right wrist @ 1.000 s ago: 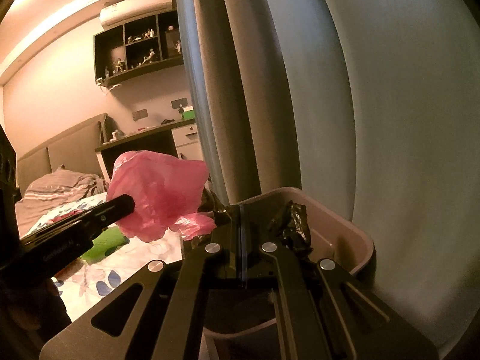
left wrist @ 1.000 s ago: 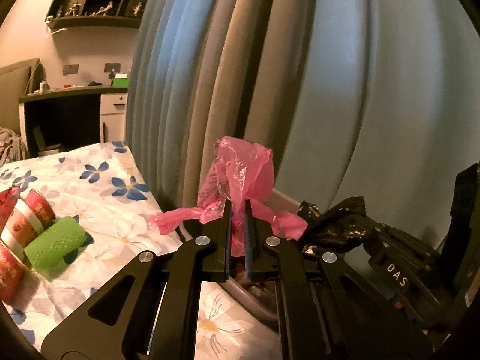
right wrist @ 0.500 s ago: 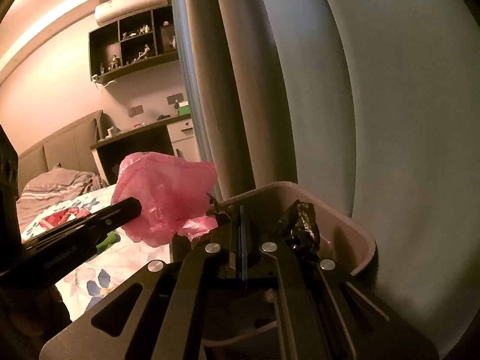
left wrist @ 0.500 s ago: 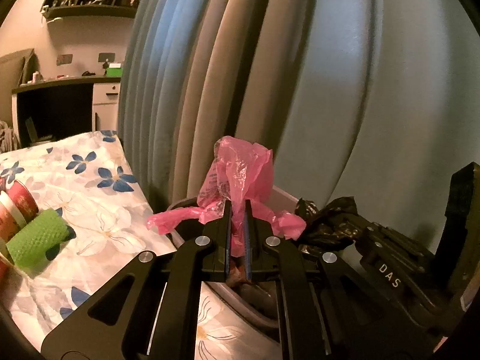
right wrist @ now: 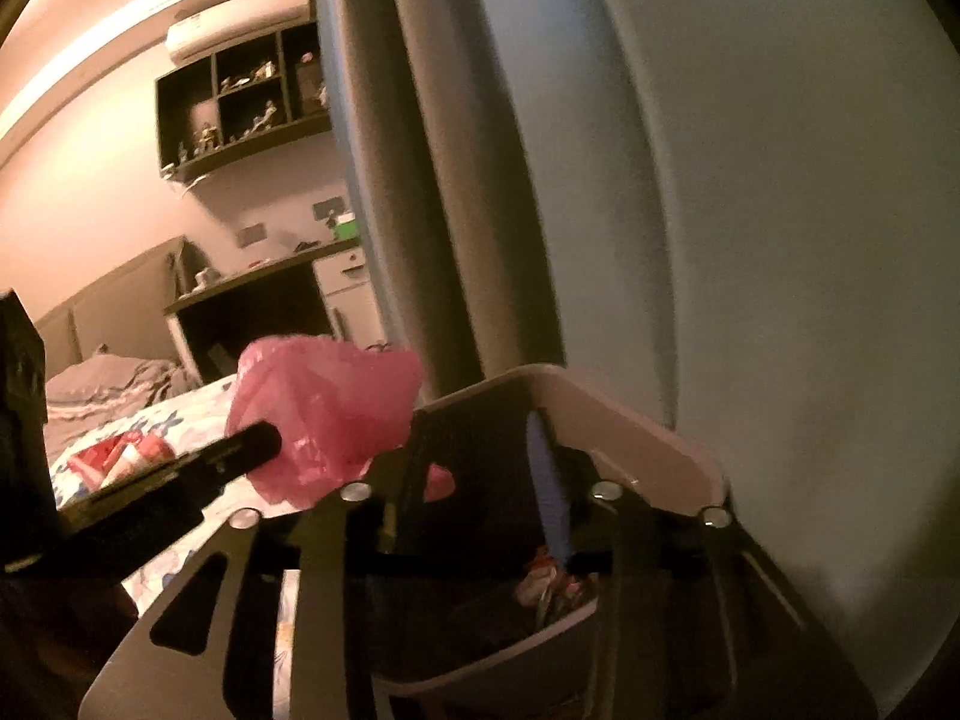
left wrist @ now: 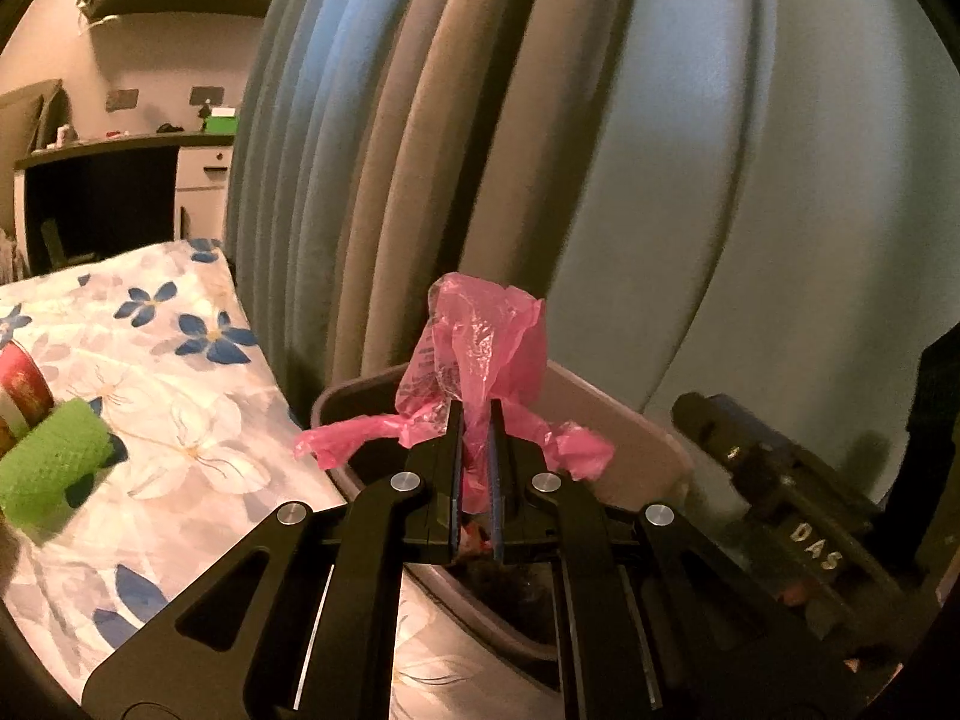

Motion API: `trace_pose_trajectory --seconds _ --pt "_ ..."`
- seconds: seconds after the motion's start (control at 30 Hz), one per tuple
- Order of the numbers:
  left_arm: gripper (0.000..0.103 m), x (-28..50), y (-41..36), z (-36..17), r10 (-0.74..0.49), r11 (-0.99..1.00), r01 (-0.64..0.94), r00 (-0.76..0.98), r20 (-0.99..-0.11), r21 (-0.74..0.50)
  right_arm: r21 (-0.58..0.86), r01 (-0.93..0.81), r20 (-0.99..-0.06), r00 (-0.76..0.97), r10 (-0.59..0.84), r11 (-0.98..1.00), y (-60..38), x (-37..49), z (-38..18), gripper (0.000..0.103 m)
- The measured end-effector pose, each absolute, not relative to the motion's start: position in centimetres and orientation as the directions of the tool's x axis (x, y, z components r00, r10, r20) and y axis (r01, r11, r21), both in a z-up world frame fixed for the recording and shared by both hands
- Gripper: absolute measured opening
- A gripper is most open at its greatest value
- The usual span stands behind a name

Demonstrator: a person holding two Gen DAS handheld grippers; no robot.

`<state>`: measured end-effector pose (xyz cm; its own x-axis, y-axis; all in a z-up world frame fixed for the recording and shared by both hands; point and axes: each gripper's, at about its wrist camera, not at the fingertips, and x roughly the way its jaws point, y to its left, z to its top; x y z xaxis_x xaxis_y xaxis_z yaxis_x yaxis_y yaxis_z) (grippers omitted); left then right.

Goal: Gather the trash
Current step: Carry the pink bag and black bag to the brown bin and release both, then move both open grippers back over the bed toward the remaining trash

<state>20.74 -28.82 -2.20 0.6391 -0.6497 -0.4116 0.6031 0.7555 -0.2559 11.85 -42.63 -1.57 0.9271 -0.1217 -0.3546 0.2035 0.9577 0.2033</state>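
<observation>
The pink plastic bag [left wrist: 480, 348] sat clamped in the left gripper [left wrist: 474, 420] above the bin's rim [left wrist: 606, 390]; the right gripper [right wrist: 480, 450], empty over the bin, had just been opening.

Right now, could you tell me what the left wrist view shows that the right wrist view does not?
Only the left wrist view shows the left gripper shut on the pink plastic bag, and a green mesh roll on the floral bedsheet.

Only the right wrist view shows the right gripper from behind; its jaws have just been opening, nothing visible between them. It also shows an air conditioner.

Both show the bag held over the trash bin, the curtain, the desk and wall shelves.
</observation>
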Motion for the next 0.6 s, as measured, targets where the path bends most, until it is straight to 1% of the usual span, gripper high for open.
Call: trace_pose_trajectory --seconds 0.03,0.07,0.13,0.17,0.23,0.3,0.33,0.37,0.4,0.47,0.53,0.6 --pt "0.006 20.7 -29.1 -2.3 -0.653 0.752 0.608 0.634 -0.414 -0.255 0.204 0.213 -0.345 0.929 -0.133 0.956 -42.7 11.5 -1.4 0.047" --pt "0.006 20.7 -29.4 -2.4 -0.658 0.747 0.614 0.628 -0.416 -0.254 0.202 0.227 -0.333 0.931 -0.151 0.953 -42.7 11.1 -1.3 0.050" --pt "0.006 20.6 -30.0 -2.7 -0.669 0.736 0.627 0.612 -0.423 -0.256 0.195 0.249 -0.318 0.931 -0.179 0.948 -42.6 10.5 -1.1 0.061" --pt "0.006 20.5 -30.2 -2.8 -0.672 0.732 0.632 0.607 -0.424 -0.256 0.192 0.262 -0.309 0.931 -0.195 0.946 -42.5 10.1 -1.0 0.063" --pt "0.006 20.5 -30.8 -3.1 -0.682 0.721 0.644 0.592 -0.430 -0.257 0.186 0.283 -0.296 0.929 -0.221 0.941 -42.5 9.6 -1.0 0.072" --pt "0.008 20.4 -31.3 -3.4 -0.687 0.712 0.655 0.577 -0.441 -0.252 0.181 0.300 -0.281 0.928 -0.243 0.936 -42.6 9.1 -0.9 0.076" --pt "0.012 20.4 -31.5 -3.6 -0.688 0.709 0.660 0.571 -0.448 -0.248 0.178 0.311 -0.276 0.926 -0.256 0.933 -42.6 8.9 -0.8 0.078" --pt "0.020 20.4 -31.5 -3.7 -0.686 0.710 0.660 0.569 -0.453 -0.246 0.175 0.319 -0.271 0.925 -0.266 0.931 -42.6 8.7 -0.8 0.078" --pt "0.025 20.4 -31.5 -3.8 -0.682 0.713 0.657 0.572 -0.455 -0.245 0.175 0.323 -0.268 0.925 -0.271 0.930 -42.6 8.5 -0.8 0.079" --pt "0.056 20.3 -31.1 -3.9 -0.672 0.727 0.641 0.588 -0.450 -0.247 0.179 0.321 -0.267 0.926 -0.268 0.930 -42.6 8.2 -0.7 0.081" --pt "0.069 20.0 -30.1 -3.6 -0.661 0.743 0.617 0.615 -0.430 -0.259 0.181 0.320 -0.263 0.927 -0.267 0.930 -42.5 7.9 -0.7 0.083" --pt "0.076 19.7 -28.9 -3.2 -0.649 0.757 0.597 0.634 -0.421 -0.268 0.181 0.312 -0.258 0.930 -0.261 0.933 -42.4 7.7 -0.6 0.084"
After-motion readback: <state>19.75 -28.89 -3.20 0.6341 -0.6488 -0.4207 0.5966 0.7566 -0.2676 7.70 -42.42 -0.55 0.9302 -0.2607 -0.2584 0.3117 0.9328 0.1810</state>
